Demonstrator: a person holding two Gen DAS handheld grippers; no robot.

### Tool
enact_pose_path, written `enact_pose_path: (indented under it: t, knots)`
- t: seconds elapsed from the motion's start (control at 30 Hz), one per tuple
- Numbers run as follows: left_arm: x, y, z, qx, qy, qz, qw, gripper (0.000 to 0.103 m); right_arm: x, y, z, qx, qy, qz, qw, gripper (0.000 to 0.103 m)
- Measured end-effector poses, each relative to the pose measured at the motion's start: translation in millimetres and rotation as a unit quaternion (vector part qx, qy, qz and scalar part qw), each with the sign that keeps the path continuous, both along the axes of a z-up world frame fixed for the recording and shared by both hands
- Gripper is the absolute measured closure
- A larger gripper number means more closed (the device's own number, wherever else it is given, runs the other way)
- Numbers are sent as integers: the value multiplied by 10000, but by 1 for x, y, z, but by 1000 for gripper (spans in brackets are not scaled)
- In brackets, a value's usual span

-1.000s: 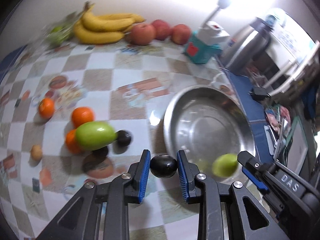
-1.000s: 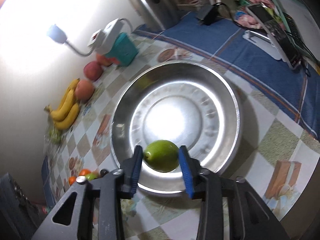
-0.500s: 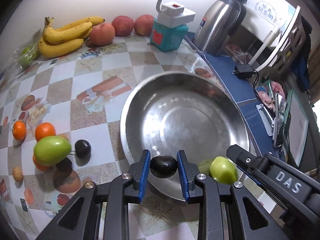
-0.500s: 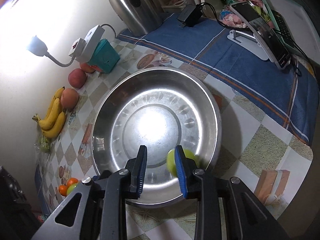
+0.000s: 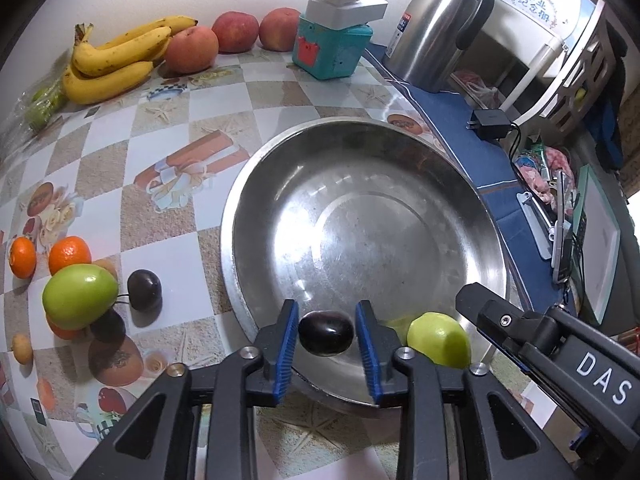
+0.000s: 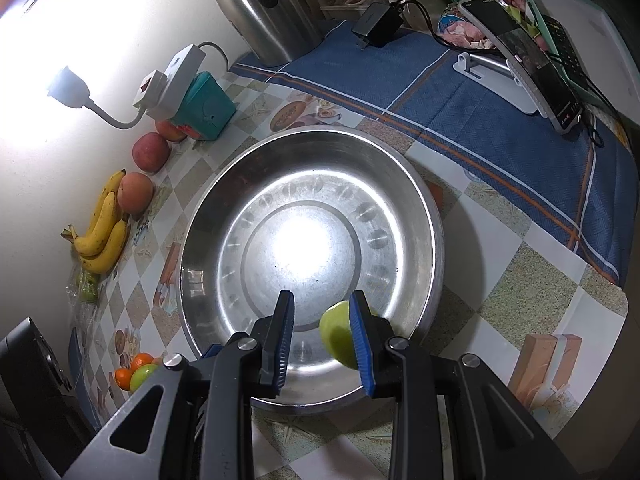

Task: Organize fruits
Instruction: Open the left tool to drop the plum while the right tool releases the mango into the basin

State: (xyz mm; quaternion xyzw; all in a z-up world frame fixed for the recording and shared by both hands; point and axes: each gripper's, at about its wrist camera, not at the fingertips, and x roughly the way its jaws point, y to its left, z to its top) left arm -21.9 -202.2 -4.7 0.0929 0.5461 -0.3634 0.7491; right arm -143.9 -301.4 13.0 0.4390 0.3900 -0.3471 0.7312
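Observation:
My left gripper is shut on a dark plum over the near rim of a large steel bowl. My right gripper is open over the same bowl. A green fruit lies in the bowl beside the right finger, free of the pads; it also shows in the left wrist view. On the table to the left lie a big green fruit, another dark plum and oranges.
Bananas and peaches lie along the back wall. A teal box with a power strip and a steel kettle stand behind the bowl. A blue cloth with a charger and a phone stand lies on the right.
My right gripper opened and let the green fruit go into the bowl. My left gripper carried the dark plum from the table over the bowl's near rim.

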Motion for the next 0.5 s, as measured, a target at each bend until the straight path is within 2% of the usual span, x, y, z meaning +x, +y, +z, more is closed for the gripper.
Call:
enact_pose_path:
  t: [0.07, 0.5]
  knots:
    - [0, 0, 1, -22, 22, 4, 10000, 50, 0, 0, 0, 8, 3, 2, 10000, 73]
    - [4, 6, 9, -24, -12, 178, 9998, 46, -2, 0, 1, -32, -18, -60, 10000, 73]
